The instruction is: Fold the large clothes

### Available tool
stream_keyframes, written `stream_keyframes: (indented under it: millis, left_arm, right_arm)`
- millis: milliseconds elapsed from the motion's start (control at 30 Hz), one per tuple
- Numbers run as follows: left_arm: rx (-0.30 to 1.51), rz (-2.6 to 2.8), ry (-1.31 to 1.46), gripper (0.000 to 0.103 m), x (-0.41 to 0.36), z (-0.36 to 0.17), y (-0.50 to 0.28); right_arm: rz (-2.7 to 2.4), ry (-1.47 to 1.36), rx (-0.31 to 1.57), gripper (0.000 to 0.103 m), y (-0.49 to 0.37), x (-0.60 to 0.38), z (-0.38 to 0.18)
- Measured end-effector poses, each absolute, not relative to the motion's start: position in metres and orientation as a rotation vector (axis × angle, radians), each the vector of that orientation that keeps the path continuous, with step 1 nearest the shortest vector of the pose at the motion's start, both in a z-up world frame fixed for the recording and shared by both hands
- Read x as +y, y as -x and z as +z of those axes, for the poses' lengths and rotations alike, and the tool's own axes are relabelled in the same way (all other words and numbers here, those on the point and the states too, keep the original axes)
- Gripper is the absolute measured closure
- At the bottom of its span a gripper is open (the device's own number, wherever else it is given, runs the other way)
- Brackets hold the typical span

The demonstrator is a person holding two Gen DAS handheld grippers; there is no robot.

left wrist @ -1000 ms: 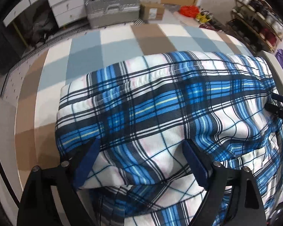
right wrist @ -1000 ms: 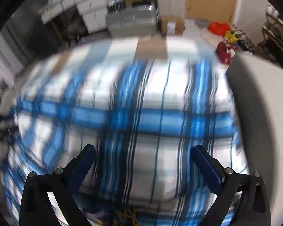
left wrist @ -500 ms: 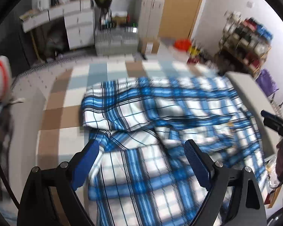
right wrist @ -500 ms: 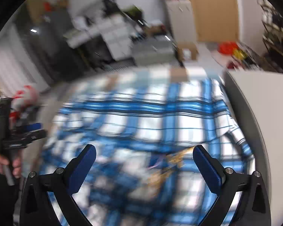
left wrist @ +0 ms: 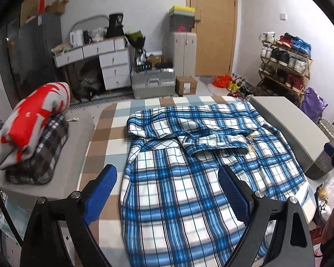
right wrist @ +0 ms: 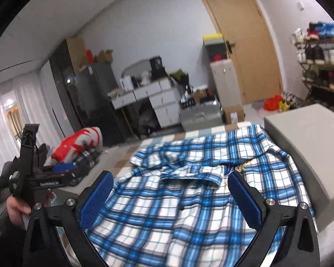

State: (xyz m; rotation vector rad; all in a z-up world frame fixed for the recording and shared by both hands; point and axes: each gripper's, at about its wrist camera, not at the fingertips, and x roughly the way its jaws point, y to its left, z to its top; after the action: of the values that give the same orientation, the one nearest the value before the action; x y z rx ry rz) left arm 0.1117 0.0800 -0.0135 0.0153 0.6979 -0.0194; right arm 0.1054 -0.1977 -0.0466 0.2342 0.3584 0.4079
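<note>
Left wrist | both tools, left [left wrist: 167,191] and right [right wrist: 170,197], now lifted, jaws apart, empty | blue-white plaid cotton shirt [left wrist: 189,178] released beside grey cushion [left wrist: 289,122] | top seemingly folded down; next fold due

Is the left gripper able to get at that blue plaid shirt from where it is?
Probably yes. The left gripper is open and hovers over the blue plaid shirt, which lies spread on the checked bed cover with nothing between them.
</note>
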Motion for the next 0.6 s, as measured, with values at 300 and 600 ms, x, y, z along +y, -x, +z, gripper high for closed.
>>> stream_keyframes:
  millis: [300,600]
  left_arm:
    - [0.614,0.048,-0.011,0.013,0.077,-0.019,-0.060]
    - [0.595,0.080,0.037,0.008,0.079,-0.032,-0.042]
  right_arm:
    - [0.380,-0.193,0.260,0.000,-0.025,-0.180,-0.057]
    - [0.332,-0.159,0.252,0.000,-0.005,-0.171,-0.079]
